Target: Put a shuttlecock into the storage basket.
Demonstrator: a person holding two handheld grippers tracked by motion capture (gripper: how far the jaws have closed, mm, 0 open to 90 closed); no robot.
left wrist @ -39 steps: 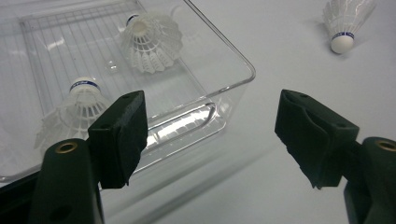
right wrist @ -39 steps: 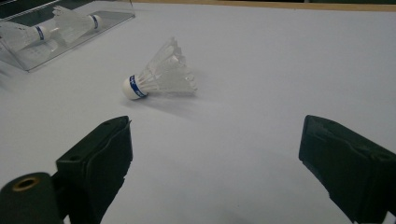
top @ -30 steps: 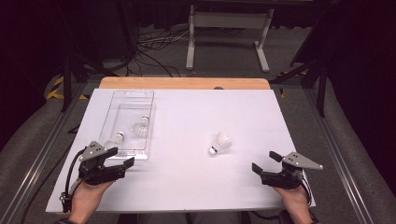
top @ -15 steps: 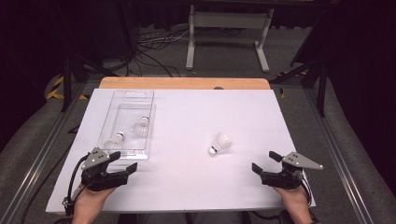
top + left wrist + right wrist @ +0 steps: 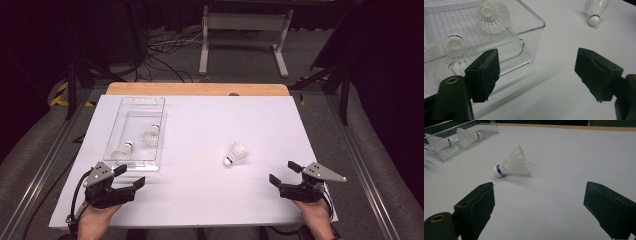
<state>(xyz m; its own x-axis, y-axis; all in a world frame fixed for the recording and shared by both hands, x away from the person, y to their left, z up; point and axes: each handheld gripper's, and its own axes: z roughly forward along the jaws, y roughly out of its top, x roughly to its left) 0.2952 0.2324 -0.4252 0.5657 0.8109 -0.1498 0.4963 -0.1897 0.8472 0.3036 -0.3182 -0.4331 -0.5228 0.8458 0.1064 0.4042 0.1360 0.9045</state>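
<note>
Lying on its side on the white tabletop (image 5: 200, 200), the loose shuttlecock (image 5: 236, 153) is found ahead of the right gripper (image 5: 286, 175) and a little toward that gripper's left, with open tabletop and nothing else between them. Its long axis is seen to run slantwise across the right gripper's line of approach: in the right gripper view the blue-banded cork (image 5: 498, 171) is turned to the gripper's left and nearer side, while the feather skirt (image 5: 519, 162) flares away to the right. The right gripper is judged the nearer one by a clear margin; its jaws are spread wide and nothing is held. The left gripper (image 5: 131, 175) is likewise released and empty, and is placed just short of the near end of the clear plastic tray (image 5: 136, 105), well apart from the loose shuttlecock, which appears far off at the upper right of the left gripper view. Two shuttlecocks (image 5: 122, 152) (image 5: 150, 136) are already lodged inside the tray, one toward its near end and one farther in. A reach forward and slightly left is thought to be called for, with the jaws closed across the skirt or near the cork. Nothing is seen to stand in the way; the tray's wall would be met only later.
</note>
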